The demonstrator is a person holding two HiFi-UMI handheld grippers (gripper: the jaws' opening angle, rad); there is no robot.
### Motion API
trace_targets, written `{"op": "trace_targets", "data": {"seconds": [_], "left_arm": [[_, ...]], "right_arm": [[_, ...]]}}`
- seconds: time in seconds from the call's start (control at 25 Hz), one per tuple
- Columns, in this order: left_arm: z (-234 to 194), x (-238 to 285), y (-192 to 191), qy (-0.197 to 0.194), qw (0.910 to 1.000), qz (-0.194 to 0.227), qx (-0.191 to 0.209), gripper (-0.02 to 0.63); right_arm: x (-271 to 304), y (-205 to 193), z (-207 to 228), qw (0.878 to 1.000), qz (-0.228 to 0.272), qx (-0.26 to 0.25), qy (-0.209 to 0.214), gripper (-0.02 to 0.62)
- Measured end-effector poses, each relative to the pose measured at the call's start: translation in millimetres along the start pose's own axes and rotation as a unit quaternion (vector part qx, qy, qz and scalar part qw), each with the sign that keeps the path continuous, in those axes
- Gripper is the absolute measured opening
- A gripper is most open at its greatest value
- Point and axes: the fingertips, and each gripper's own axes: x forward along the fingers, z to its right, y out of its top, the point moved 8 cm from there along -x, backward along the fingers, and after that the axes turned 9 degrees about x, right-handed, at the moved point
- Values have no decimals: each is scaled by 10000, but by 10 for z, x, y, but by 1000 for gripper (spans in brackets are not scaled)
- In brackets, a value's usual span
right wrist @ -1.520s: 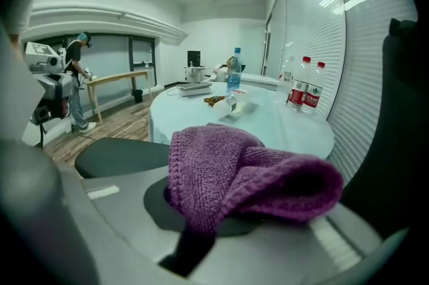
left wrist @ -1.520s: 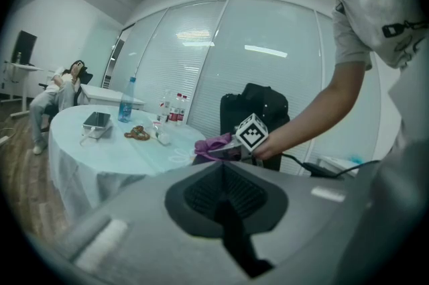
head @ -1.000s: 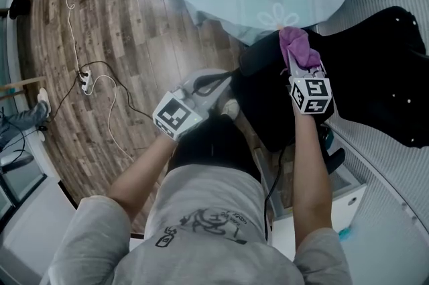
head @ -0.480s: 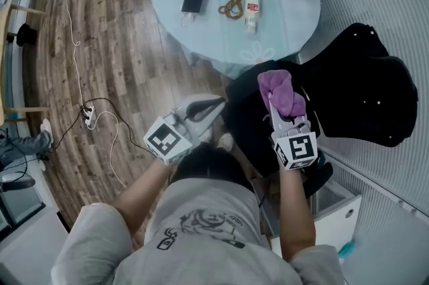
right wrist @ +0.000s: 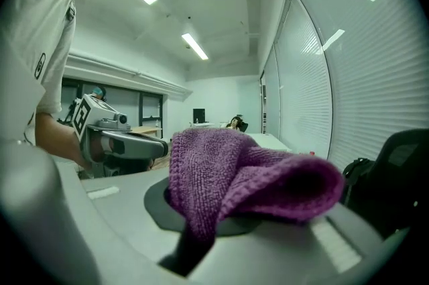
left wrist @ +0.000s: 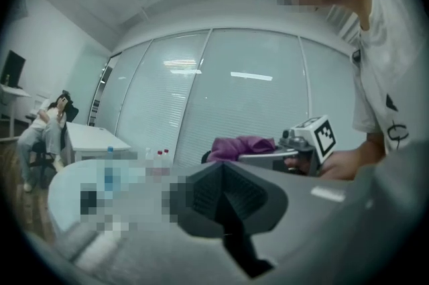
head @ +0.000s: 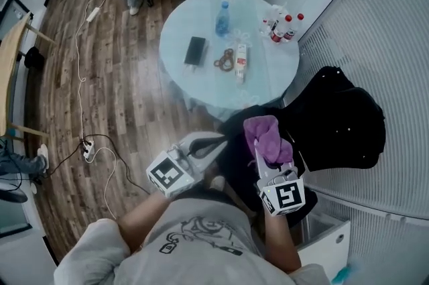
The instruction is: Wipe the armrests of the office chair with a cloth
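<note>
Cloth (head: 267,139): purple, bunched over the tips of my right gripper (head: 265,155), above the black office chair (head: 348,123).
Change: 1 s ago the cloth sat by the counter (head: 201,82) edge; now it shows lower in the head view, clear of that edge, and the whole round top shows.
Right gripper: clenched on the cloth.
Left gripper (head: 213,143): jaws pressed together, nothing between them, beside the cloth but apart.
Counter: carries a phone (head: 195,50) and bottles (head: 278,27).
</note>
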Motion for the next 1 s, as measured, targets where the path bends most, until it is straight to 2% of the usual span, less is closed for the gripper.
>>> {"op": "trace_targets", "data": {"seconds": [0.48, 0.76, 1.0], "left_arm": [[442, -217, 828, 52, 9985, 376, 383, 2], [657, -253, 986, 174, 9977, 500, 413, 2], [732, -206, 1093, 169, 9971, 551, 496, 2]], "right_arm": [[-648, 647, -570, 9988, 439, -76, 189, 31], [-837, 831, -728, 9975, 647, -82, 282, 31], [-911, 839, -743, 9966, 747, -82, 339, 31]]}}
